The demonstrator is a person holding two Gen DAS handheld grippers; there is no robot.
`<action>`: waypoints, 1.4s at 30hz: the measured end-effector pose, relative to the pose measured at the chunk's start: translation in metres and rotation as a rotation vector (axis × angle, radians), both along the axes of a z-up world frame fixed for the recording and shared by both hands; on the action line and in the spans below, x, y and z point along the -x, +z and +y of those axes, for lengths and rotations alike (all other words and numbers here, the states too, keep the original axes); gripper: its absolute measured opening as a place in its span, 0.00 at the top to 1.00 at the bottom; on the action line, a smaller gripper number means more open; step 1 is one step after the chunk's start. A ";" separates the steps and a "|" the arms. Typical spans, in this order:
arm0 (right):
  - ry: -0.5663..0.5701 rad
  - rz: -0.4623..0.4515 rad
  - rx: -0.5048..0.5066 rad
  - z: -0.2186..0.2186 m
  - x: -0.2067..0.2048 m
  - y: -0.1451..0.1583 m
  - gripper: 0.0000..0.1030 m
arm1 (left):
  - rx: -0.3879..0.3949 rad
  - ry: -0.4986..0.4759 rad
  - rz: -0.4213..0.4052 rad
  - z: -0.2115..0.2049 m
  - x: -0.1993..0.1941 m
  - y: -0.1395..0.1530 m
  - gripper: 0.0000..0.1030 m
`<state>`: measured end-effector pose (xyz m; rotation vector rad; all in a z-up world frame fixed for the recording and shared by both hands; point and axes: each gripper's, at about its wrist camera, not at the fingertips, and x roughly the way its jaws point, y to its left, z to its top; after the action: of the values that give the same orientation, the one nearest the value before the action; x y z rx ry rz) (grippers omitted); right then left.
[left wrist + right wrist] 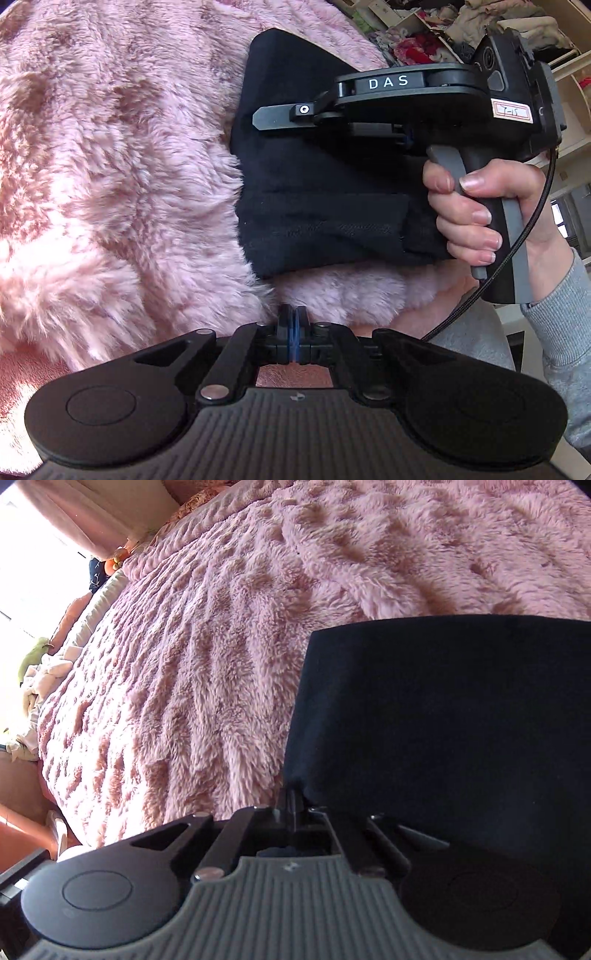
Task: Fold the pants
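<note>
The black pants lie folded into a compact block on a pink fluffy blanket. My left gripper is shut, its blue pads together with nothing between them, just short of the pants' near edge. A hand holds my right gripper over the pants, with its tips at their far-left edge. In the right wrist view the right gripper is shut and its tips meet a corner of the pants. No cloth shows between its fingers.
The pink blanket covers the whole bed. Piled clothes and shelves stand beyond the bed's far right. A bright window with a curtain and small soft items line the bed's far side. A cable hangs from the right gripper.
</note>
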<state>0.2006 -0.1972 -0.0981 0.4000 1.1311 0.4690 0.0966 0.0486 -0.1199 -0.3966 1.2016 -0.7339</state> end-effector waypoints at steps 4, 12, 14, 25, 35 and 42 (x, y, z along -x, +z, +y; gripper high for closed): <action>0.020 -0.060 -0.071 -0.017 0.018 0.011 1.00 | 0.141 -0.019 -0.068 0.028 -0.006 0.028 0.98; 0.119 0.048 -0.245 -0.046 0.083 0.010 0.99 | 0.207 0.210 -0.108 0.063 -0.027 0.031 0.97; 0.143 0.058 -0.240 -0.044 0.097 0.006 0.99 | 0.177 0.181 -0.079 0.054 -0.031 0.022 0.97; 0.064 -0.048 -0.292 -0.068 0.163 0.014 0.69 | 0.235 0.184 -0.056 0.061 -0.028 0.018 0.60; -0.352 -0.217 -0.415 -0.219 0.181 0.047 0.23 | 0.382 0.200 0.135 0.061 -0.074 -0.018 0.35; -0.412 0.051 -0.660 -0.263 0.126 -0.019 0.21 | 0.431 0.231 0.239 0.059 -0.104 -0.051 0.37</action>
<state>0.0743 -0.4604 -0.1169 1.2002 0.8868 0.4589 0.2009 0.1077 -0.1709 -0.9874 1.1900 -0.7569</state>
